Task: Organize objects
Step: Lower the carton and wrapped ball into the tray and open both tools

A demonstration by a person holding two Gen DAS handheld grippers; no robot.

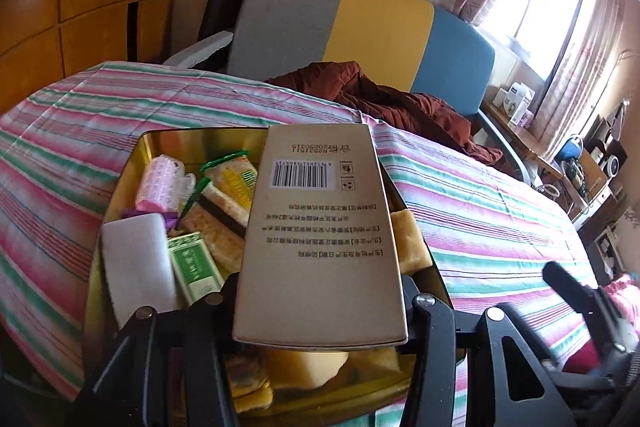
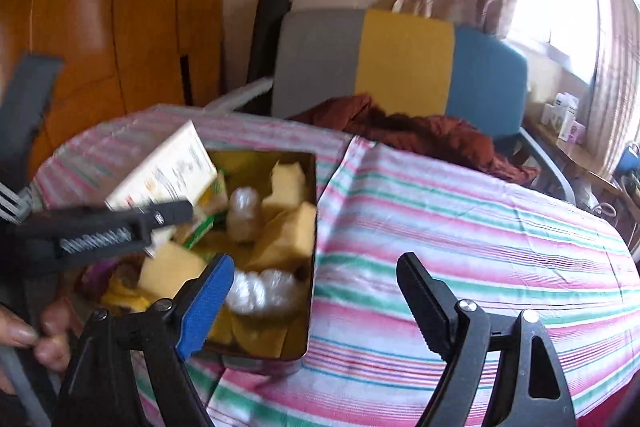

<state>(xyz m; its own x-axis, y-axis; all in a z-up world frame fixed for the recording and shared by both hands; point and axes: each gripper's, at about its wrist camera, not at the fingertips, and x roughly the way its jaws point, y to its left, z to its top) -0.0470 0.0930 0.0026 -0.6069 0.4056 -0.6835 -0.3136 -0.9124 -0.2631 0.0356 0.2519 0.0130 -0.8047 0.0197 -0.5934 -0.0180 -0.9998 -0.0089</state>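
**Left gripper carrying flat box over the tin, right gripper empty**

Left gripper (image 1: pixel 320 311) pinches the tan box (image 1: pixel 316 231) by its near end, one finger on each long side; barcode side faces the camera. In the right wrist view the same box (image 2: pixel 164 171) shows tilted, hanging over the near-left part of the tin, and the left gripper's finger (image 2: pixel 120 227) crosses in front of it. Right gripper (image 2: pixel 316 303) is spread wide with nothing between its fingers, over the striped cloth (image 2: pixel 460 227) just beside the tin. A hand (image 2: pixel 32 339) shows at the lower left edge of that view.

Gold tin (image 1: pixel 168 139) sits on the cloth and is already crowded: yellow sponges (image 2: pixel 288 235), a green packet (image 1: pixel 194 263), a pink roll (image 1: pixel 160 183), a white pad (image 1: pixel 136 263), clear wrapped rolls (image 2: pixel 260 291).

Likely step: putting the box into the tin.

Risks, my judgement:
- Box is long and held only at one end, so it may pivot or slip in the grip.
- Tin is full and uneven; the box could land propped on the sponges or the rim and slide out onto the cloth.
- Pushing it down could shove small items over the wall.
- Right gripper is close, so the two tools may bump.
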